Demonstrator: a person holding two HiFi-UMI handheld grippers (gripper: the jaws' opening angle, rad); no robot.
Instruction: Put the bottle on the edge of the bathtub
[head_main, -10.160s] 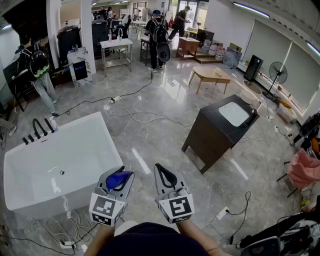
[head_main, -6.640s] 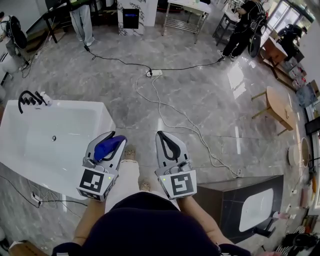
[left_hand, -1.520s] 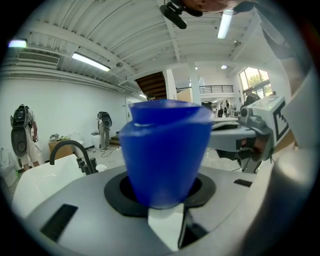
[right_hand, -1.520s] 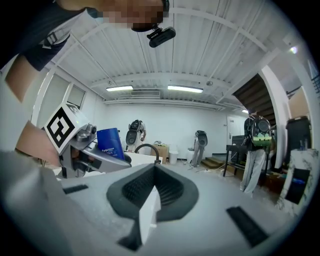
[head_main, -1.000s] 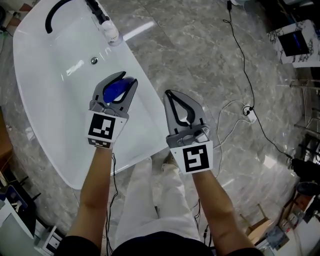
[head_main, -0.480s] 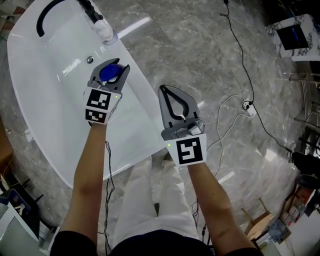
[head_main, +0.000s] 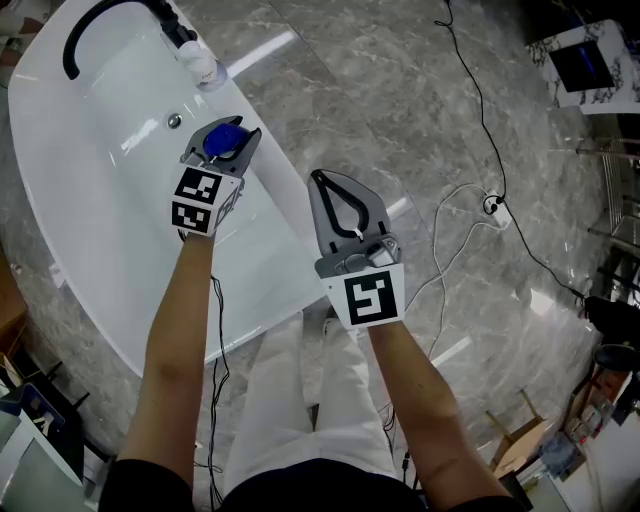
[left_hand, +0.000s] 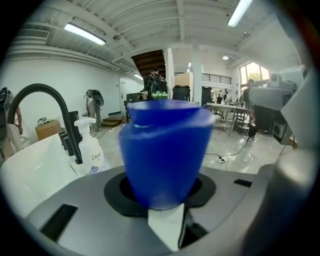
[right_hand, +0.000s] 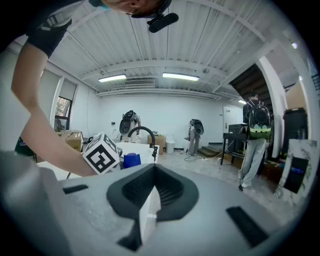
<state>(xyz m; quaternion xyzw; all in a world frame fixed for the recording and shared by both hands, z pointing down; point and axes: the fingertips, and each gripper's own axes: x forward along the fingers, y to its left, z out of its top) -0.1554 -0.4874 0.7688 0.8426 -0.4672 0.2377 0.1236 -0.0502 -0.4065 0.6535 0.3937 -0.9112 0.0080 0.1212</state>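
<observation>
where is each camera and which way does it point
Head view: on the person's head, looking steeply down at the bathtub and floor; both arms, the left gripper and the right gripper show.
Left gripper view: on the left gripper, looking along its jaws, shut on the bottle, toward the faucet.
Right gripper view: on the right gripper, looking over its shut, empty jaws across the room; the left arm shows.
Shared: all three show the bottle and faucet.

You wear a dark short-slv top (head_main: 300, 495) & white trousers (head_main: 300, 400); your left gripper (head_main: 228, 128) & right gripper (head_main: 320, 180) are grey w/ black jaw liners, ea. w/ a black-on-white marker cube (head_main: 372, 298).
</observation>
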